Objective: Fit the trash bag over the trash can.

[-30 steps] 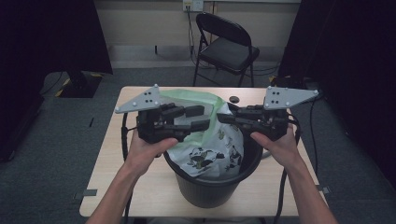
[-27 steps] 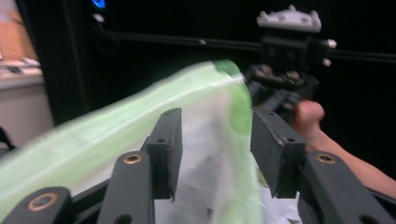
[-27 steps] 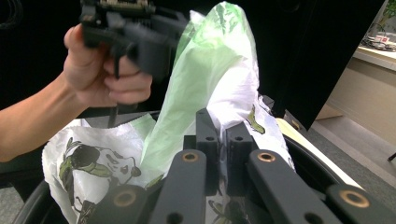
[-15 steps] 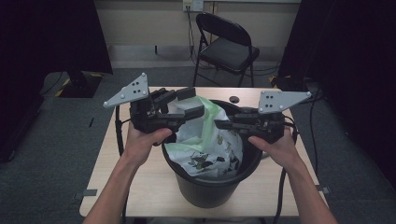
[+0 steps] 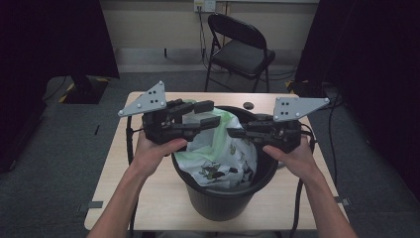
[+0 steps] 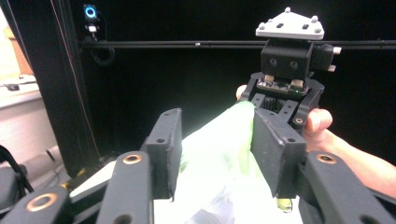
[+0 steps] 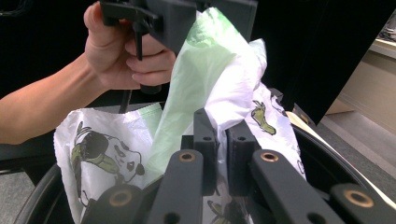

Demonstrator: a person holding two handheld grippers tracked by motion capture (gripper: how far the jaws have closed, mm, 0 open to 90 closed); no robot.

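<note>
Over the black bin (image 5: 225, 198) on the surface (image 5: 124, 173), the left hand-held gripper (image 5: 210, 115) had been closing, jaws apparently still apart around the green-and-white bag (image 5: 218, 153); the right hand-held gripper (image 5: 236, 133) stood clamped on the bag's edge.

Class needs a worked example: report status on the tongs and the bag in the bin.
Right tongs shut on bag. Left tongs astride its green edge, just closing, not pinching. Bag half inside black bin. Nothing in the way.
</note>
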